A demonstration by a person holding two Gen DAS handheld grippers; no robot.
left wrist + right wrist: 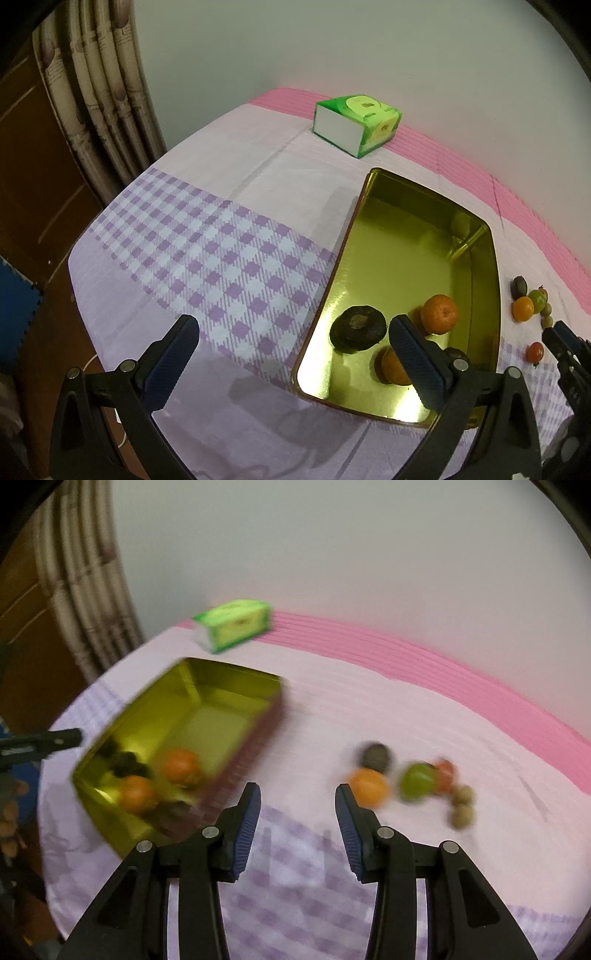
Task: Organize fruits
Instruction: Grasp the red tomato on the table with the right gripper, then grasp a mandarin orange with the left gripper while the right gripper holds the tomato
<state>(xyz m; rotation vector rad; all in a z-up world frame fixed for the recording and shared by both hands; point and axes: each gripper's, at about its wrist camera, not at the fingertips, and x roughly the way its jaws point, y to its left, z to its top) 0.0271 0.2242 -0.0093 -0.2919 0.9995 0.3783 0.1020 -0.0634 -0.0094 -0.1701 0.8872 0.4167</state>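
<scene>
Oranges [439, 314], two in tin [373, 236], one outside [522, 308]

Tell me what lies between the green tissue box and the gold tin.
Nothing: only bare tablecloth separates the green tissue box from the gold tin, clearest in the left wrist view.

green box [356, 123]: printed round emblems on top and on the end face, lettering too small to read
green box, right wrist view [236, 625]: motion-blurred, print unreadable
gold tin [480, 258]: bare reflective inside, no lettering visible
tin outer wall [243, 764]: dark patterned band, blurred, nothing legible
tablecloth [221, 258]: checks and stripes only, no text
readable text overall: none
</scene>
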